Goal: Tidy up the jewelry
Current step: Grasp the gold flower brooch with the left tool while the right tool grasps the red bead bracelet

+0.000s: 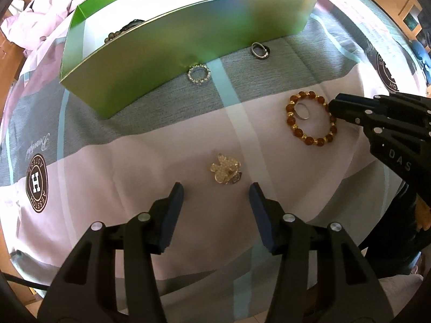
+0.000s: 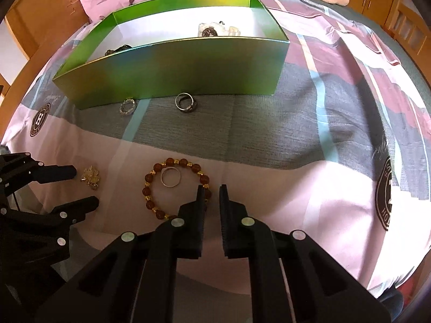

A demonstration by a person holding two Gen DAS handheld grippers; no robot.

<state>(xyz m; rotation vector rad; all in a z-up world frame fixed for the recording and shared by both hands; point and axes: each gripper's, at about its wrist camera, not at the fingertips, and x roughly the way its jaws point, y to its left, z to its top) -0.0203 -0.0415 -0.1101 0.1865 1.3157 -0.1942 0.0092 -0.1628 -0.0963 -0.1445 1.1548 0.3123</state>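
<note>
On a bed spread with a pink, grey and teal logo-printed quilt (image 1: 134,161), a round bracelet of amber-brown and gold beads (image 2: 172,188) lies flat on the pink band, well short of the open green cardboard box (image 2: 172,67) standing toward the far edge. The right gripper (image 2: 211,192) sits at the bracelet's right-hand arc, its jaws narrowed to a slim gap and gripping nothing yet; one finger overlaps the beads. The left gripper (image 1: 215,191) hovers wide open and empty just before a small pale-gold flower-shaped brooch (image 1: 225,171). A plain silver ring (image 2: 171,176) lies inside the bracelet's loop, touching its far beads.

The bracelet looks light and limp, probably strung on cord, so it should sag when lifted; its smooth beads may slip, and a pinch across a single bead on the near arc seems the surest hold. Being a closed circle lying flat, it has no real long axis and points nowhere. A careless lift could drag the ring along. A sparkly stone-set ring (image 2: 127,106) and a pair of dark metal rings (image 2: 186,102) wait against the box's near wall.
</note>
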